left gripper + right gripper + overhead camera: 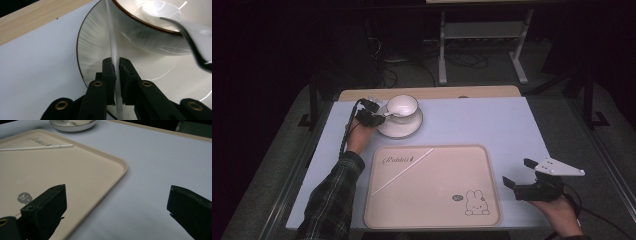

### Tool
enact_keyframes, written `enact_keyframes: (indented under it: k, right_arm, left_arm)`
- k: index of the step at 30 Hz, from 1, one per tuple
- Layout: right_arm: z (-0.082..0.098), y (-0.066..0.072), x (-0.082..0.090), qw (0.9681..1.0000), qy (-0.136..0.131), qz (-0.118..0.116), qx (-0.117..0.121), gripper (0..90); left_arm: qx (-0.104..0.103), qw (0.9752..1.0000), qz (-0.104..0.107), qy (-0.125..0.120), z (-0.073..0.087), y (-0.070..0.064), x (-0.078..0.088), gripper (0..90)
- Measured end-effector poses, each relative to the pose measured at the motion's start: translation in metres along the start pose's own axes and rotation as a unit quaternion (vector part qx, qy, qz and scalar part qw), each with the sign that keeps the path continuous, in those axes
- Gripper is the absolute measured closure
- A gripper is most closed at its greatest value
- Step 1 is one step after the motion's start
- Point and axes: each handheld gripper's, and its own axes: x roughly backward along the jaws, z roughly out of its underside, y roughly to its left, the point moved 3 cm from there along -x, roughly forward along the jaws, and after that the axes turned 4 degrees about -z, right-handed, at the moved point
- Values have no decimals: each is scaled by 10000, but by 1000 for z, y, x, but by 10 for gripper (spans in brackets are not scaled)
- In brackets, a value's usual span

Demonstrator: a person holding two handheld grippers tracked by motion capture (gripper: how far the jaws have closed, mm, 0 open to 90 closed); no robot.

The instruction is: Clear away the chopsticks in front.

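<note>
Two black jaws of the left gripper (115, 75) were clamped on a thin white stick (111, 37), whose long axis ran straight ahead of them, up over the saucer (92, 47) and against the rim of the cup (150, 27) at the table's far left. A spoon (192, 37) rested in that cup. Right gripper (518, 174) hovered wide open and empty, well apart, beside the tray (492, 165).
</note>
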Motion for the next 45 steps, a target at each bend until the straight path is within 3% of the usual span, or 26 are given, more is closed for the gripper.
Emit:
enact_keyframes:
  k: [6,18,29,37,42,45]
  right_arm:
    - [0,0,0,10000,-1,0,-1,17]
    - [0,0,1,10000,-3,9,-6,18]
    - [-1,2,0,10000,4,8,19,18]
    - [-1,2,-1,10000,4,9,33,18]
    - [-1,2,-1,10000,2,-1,30,18]
    - [-2,2,-2,10000,4,-5,26,17]
  left_arm:
    - [60,10000,-47,33,0,5,3,844]
    - [606,9979,80,-209,3,32,38,847]
    - [838,9964,104,-88,37,43,73,850]
    - [856,9959,238,-164,62,32,101,849]
    - [816,9956,360,-294,81,16,117,850]
    - [808,9947,545,-325,91,3,125,850]
